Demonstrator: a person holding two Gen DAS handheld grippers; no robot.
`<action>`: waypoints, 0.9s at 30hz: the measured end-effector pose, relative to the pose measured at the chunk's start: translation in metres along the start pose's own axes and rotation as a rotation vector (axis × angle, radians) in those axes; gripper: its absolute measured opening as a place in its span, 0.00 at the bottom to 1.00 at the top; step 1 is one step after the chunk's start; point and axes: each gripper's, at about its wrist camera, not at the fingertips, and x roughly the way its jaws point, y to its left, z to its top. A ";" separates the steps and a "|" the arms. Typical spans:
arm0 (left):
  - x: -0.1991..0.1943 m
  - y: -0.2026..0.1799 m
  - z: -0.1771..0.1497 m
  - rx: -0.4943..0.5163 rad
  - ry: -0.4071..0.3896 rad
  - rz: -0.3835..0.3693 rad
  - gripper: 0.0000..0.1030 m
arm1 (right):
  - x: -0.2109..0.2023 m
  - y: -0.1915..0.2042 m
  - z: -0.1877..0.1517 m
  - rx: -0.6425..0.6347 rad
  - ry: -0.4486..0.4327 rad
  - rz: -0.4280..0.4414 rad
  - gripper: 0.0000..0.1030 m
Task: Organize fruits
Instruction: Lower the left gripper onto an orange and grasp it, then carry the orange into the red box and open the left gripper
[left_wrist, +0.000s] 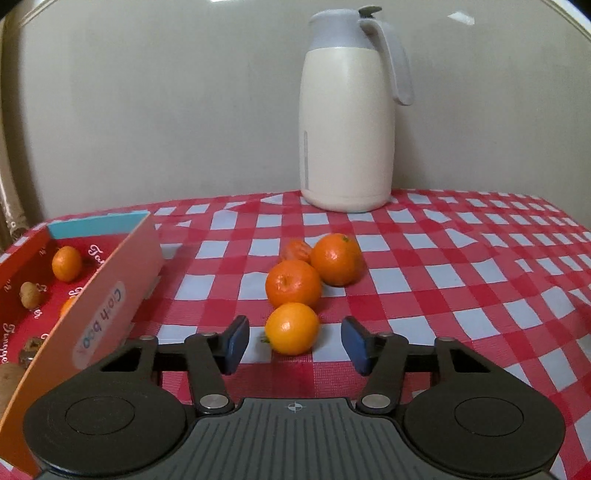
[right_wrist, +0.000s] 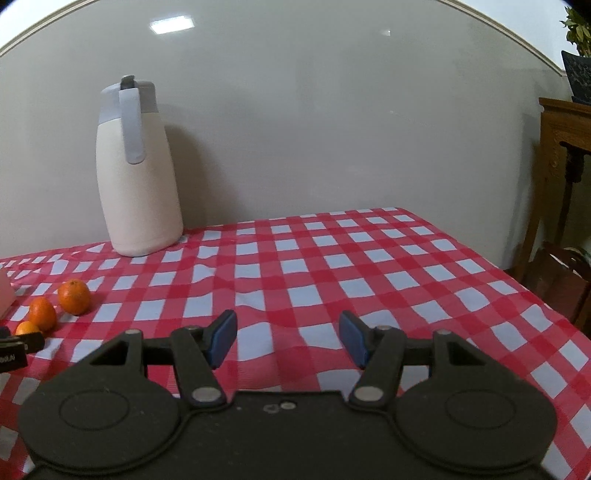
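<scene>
Left wrist view: a red box (left_wrist: 92, 295) stands at the left edge of the table, its orange side wall bearing an oval sticker that seems to read "Cloth book"; white script repeats across the red floor inside but is too cut off to read. In the box lie a small orange (left_wrist: 66, 263) and a brown nut-like piece (left_wrist: 30, 294). The left gripper (left_wrist: 293, 343) has its blue pads spread, with the nearest orange (left_wrist: 292, 328) between them; a gap shows on each side, so nothing is gripped. Just behind sit two more oranges (left_wrist: 293, 282) (left_wrist: 337, 259) and a peeled piece (left_wrist: 296, 250), touching in a cluster on the red-and-white checked cloth (left_wrist: 461, 277). A cream jug (left_wrist: 347, 129) with a grey lid and handle stands by the wall.

In the right wrist view, the right gripper (right_wrist: 287, 338) is partly open and empty over bare cloth, with open room ahead up to the table's right edge, beyond which a wooden stand (right_wrist: 561, 155) rises.
</scene>
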 end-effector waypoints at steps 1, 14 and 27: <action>0.002 0.000 0.000 -0.006 0.009 0.000 0.52 | 0.000 -0.001 0.000 -0.001 0.001 -0.001 0.59; -0.002 0.006 0.000 -0.021 0.012 0.004 0.33 | 0.001 -0.002 0.000 0.026 0.005 -0.004 0.59; -0.035 0.044 0.000 -0.034 -0.043 0.021 0.32 | -0.001 0.044 0.004 0.006 -0.001 0.064 0.59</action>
